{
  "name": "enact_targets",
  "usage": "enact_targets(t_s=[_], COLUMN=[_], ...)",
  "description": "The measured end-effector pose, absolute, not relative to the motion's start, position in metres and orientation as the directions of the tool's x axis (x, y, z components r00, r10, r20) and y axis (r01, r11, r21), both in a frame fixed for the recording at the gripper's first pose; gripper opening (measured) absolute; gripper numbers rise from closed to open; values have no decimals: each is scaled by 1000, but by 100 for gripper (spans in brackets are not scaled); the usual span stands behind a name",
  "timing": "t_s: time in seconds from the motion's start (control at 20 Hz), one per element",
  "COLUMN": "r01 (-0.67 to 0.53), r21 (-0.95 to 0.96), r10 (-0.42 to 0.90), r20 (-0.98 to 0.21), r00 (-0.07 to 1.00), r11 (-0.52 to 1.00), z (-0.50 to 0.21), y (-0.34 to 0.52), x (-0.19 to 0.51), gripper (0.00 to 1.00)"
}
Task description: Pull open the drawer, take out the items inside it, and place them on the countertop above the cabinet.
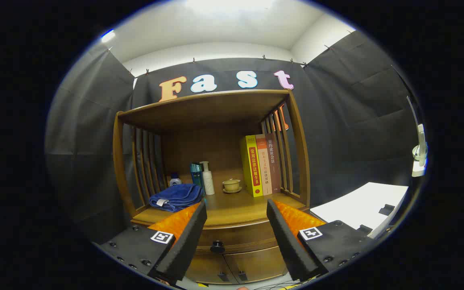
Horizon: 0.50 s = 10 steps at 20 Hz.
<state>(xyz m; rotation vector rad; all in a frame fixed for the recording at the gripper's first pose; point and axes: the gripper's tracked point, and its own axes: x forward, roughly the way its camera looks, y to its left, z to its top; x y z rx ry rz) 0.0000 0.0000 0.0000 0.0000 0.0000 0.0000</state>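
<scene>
The gripper point(236, 237) hangs low in the frame with its fingers spread and empty, lined up on the dark knob point(217, 246) of the closed drawer point(238, 237) just beneath the worktop point(232, 211), apparently readying to pinch and pull it.

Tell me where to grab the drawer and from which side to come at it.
Take the drawer by its small dark round knob, centred on the closed front just under the countertop. Come straight on from the front, since the knob sticks out toward the camera. The tongs are open, with the knob in the gap between the fingers but lower, so I would drop them first.
</scene>
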Motion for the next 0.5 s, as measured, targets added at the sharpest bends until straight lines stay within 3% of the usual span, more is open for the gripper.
enact_targets(t_s=[0.5], r01=[-23], r21=[-70], r10=[23], r20=[2], r00=[1000], r11=[997], z=[0], y=[15], x=[3], gripper=[98])
